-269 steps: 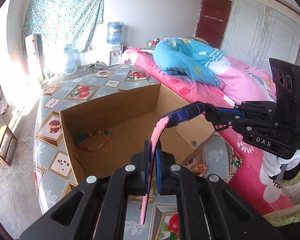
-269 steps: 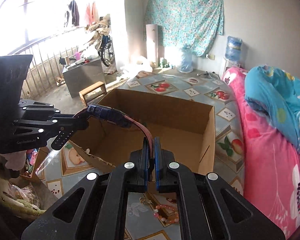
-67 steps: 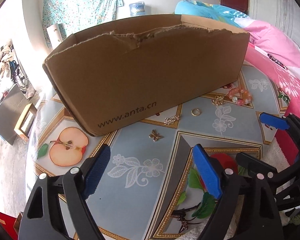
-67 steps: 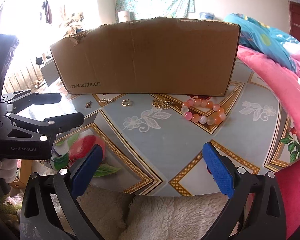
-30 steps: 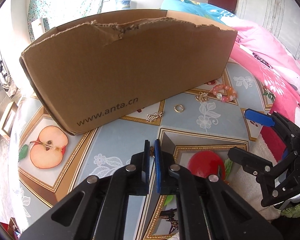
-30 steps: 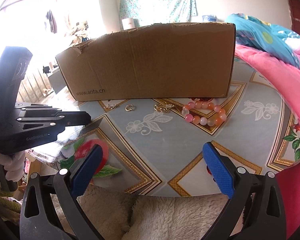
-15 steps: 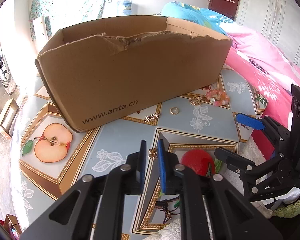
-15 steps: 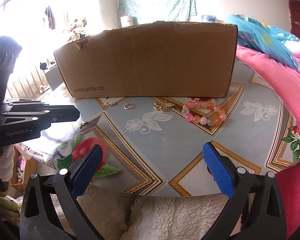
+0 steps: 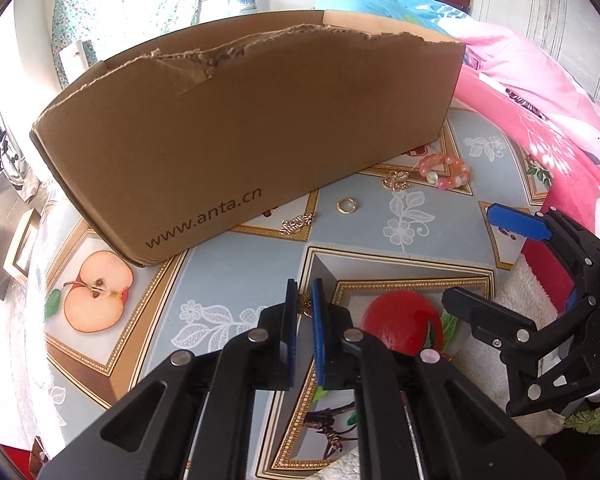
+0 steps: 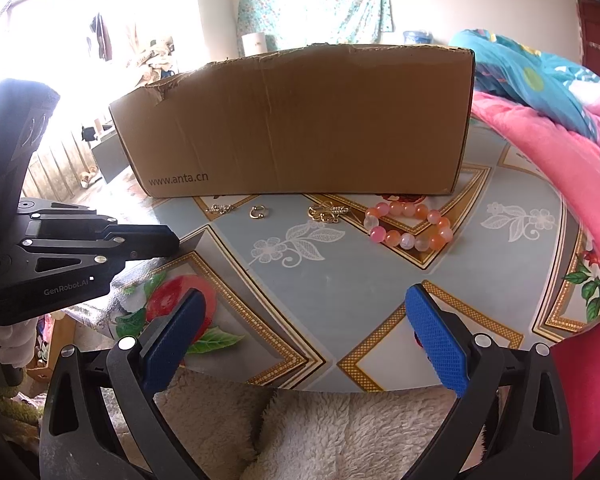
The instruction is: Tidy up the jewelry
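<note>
My left gripper [image 9: 303, 305] is shut on a small gold brooch [image 9: 305, 305], lifted just above the table in front of the cardboard box [image 9: 252, 132]. It also shows in the right wrist view [image 10: 168, 242]. On the table by the box lie a silver charm [image 9: 297, 223], a gold ring [image 9: 346, 205], a gold brooch [image 9: 396, 181] and a pink bead bracelet [image 9: 446, 170]. The right wrist view shows the charm [image 10: 220, 209], ring [image 10: 259, 212], brooch [image 10: 328, 213] and bracelet [image 10: 408, 226] too. My right gripper [image 10: 304, 340] is open and empty at the table's near edge.
The table [image 10: 324, 280] has a patterned fruit cloth. A pink bed [image 9: 532, 92] with a blue blanket runs along the right. A fluffy white seat [image 10: 320, 432] lies below the table's near edge. The box [image 10: 296, 120] blocks the far side.
My left gripper closed on the small gold brooch on the table and has lifted it slightly. My right gripper stayed open and nearly still.
</note>
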The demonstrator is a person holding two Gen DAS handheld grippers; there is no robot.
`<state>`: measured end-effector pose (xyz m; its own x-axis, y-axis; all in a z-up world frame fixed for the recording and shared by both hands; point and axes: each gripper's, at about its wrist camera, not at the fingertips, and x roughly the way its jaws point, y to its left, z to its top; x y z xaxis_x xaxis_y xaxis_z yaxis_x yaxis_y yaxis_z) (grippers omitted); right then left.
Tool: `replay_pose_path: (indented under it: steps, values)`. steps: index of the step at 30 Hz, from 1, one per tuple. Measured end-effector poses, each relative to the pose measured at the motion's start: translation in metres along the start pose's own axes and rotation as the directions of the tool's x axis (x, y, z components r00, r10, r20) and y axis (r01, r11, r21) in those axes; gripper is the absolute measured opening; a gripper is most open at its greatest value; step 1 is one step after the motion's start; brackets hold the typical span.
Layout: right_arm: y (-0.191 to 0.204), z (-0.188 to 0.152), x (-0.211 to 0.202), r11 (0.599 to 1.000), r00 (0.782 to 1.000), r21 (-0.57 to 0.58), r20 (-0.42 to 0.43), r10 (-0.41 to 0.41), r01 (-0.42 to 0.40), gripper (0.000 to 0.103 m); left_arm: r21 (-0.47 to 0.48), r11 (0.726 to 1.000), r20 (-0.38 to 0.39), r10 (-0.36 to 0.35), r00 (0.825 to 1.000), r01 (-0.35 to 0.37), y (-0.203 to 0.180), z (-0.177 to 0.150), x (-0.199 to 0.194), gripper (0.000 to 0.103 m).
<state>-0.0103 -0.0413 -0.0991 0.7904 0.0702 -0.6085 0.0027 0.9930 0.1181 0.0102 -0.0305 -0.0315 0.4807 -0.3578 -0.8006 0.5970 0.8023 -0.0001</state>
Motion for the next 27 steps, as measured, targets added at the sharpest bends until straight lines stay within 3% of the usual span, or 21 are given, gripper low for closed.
replay_pose_path:
  steps: [7, 14, 19, 27]
  values:
    - [-0.002, -0.003, -0.004, 1.000, 1.000, 0.005, 0.004, 0.005, -0.006, 0.095, -0.100, 0.994, 0.035, -0.045, 0.998, 0.049, 0.018, 0.001, -0.011, 0.006]
    - [-0.004, -0.001, -0.010, 1.000, 1.000, 0.028, 0.003, -0.001, 0.001, 0.091, -0.141, 0.989, 0.092, -0.022, 0.996, 0.035, 0.036, 0.009, -0.032, 0.006]
    - [0.005, 0.015, -0.014, 1.000, 0.999, -0.015, 0.029, 0.023, -0.023, 0.073, -0.150, 0.988, 0.123, -0.016, 0.992, 0.034, 0.043, 0.013, -0.038, 0.006]
    - [0.017, 0.049, 0.017, 0.986, 0.995, -0.132, 0.003, 0.101, -0.100, 0.034, -0.142, 0.988, 0.126, -0.041, 0.991, 0.059, 0.042, 0.014, -0.029, 0.006]
